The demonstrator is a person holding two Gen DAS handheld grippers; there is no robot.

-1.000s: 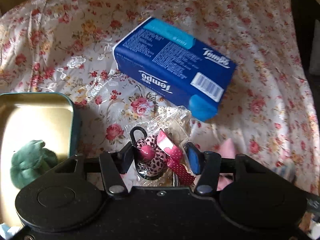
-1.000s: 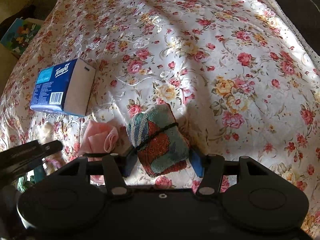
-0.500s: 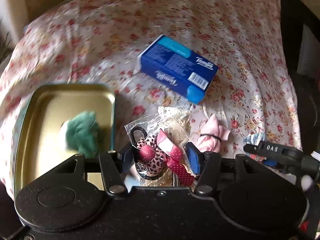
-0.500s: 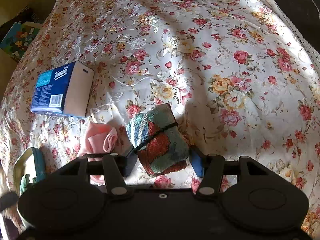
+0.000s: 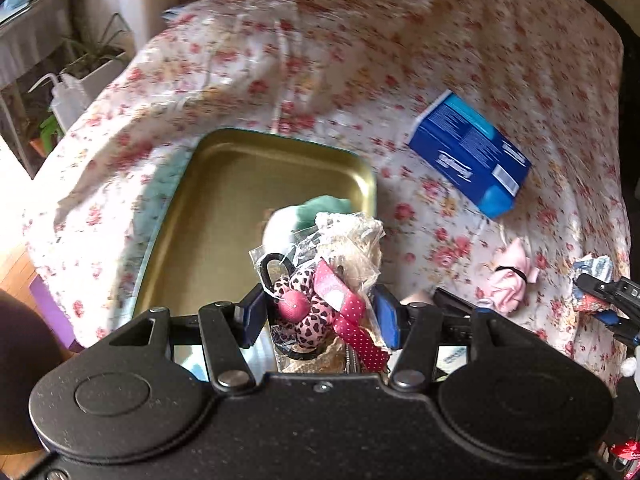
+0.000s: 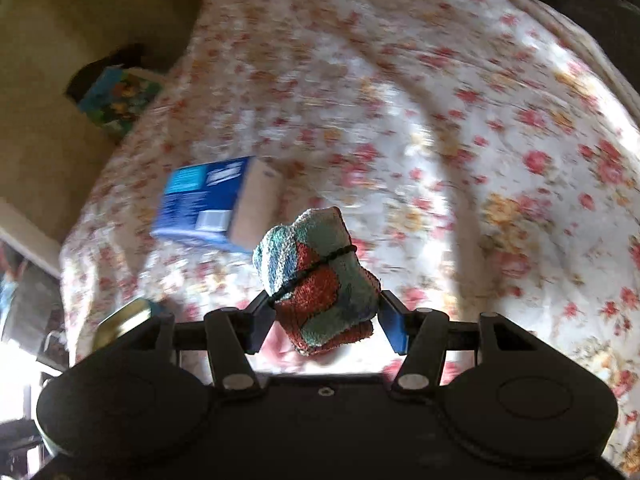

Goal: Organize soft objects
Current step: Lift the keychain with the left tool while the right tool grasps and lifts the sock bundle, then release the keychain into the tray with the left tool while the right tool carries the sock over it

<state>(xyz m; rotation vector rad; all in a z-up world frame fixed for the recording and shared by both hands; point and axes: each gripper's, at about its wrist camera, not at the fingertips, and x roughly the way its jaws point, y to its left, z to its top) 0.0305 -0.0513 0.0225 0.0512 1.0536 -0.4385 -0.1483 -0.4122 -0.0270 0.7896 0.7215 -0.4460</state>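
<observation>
With the left gripper (image 5: 320,314) clamped on a crinkly plastic packet (image 5: 324,280) above the gold tin (image 5: 224,200) and the right gripper (image 6: 324,316) squeezing a tied cloth bundle (image 6: 320,276) above the bedspread (image 6: 480,140), the slippery packet could slide free and miss the tin.

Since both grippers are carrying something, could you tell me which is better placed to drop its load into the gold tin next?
Left. The left gripper holds the bagged hair accessories right at the gold tin; the right gripper's towel bundle appears farther off.

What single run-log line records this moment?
left gripper: shut on bag, above tin | right gripper: shut on towel, lifted | pink cloth: on bed
</observation>
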